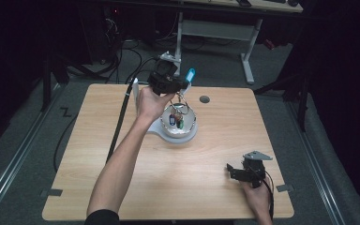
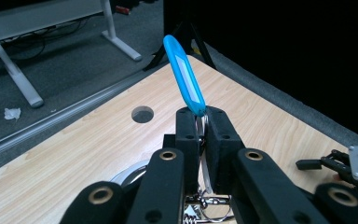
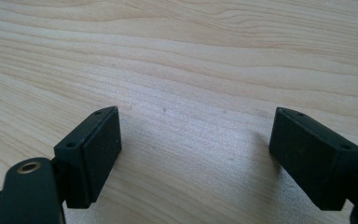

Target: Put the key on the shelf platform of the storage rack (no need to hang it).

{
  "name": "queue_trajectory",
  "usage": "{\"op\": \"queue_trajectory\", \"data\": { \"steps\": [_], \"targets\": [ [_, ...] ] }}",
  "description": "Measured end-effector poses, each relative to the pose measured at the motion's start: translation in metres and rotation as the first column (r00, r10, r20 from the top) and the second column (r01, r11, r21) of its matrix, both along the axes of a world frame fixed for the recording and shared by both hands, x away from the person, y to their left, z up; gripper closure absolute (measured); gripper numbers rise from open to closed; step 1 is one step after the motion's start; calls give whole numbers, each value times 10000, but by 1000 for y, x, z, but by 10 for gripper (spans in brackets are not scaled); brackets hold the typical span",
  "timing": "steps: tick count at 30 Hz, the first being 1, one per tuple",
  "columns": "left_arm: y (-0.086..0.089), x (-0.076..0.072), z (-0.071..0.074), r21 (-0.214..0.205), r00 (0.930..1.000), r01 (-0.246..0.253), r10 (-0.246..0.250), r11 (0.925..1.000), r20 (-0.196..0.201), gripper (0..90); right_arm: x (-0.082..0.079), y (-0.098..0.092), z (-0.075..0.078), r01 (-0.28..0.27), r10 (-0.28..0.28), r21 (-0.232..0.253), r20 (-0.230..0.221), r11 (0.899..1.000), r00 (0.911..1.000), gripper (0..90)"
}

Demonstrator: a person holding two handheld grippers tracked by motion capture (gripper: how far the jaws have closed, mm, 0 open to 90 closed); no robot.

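High view puts the left gripper [image 1: 182,88], clamped on the blue key tag [image 1: 190,75], directly above the bowl [image 1: 191,123] at centre frame; right gripper [image 1: 231,169] lies spread, lower right.

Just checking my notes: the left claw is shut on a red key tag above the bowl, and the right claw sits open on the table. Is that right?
Not quite: the tag is blue, not red, as the left gripper view shows. The rest stands: the left claw is shut on it above the bowl, and the right claw sits open on the table.
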State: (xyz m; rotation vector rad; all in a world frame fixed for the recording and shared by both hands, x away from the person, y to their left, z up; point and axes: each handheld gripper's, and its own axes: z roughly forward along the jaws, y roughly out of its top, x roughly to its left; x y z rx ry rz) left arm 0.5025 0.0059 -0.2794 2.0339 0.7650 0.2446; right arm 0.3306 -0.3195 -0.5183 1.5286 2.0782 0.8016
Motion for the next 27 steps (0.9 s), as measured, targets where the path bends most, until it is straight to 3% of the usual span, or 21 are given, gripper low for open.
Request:
{"op": "queue_trajectory", "data": {
  "steps": [8,27],
  "targets": [
    [-8,4,-12,225,9999,-65,62,9997,114,849,0,0,0,-24,24,-5,2,10000,10000,168],
    [-11,9,-42,466,9994,-114,129,9989,-332,847,-1,0,0,-42,42,34,-7,10000,10000,168]
  ]
}}
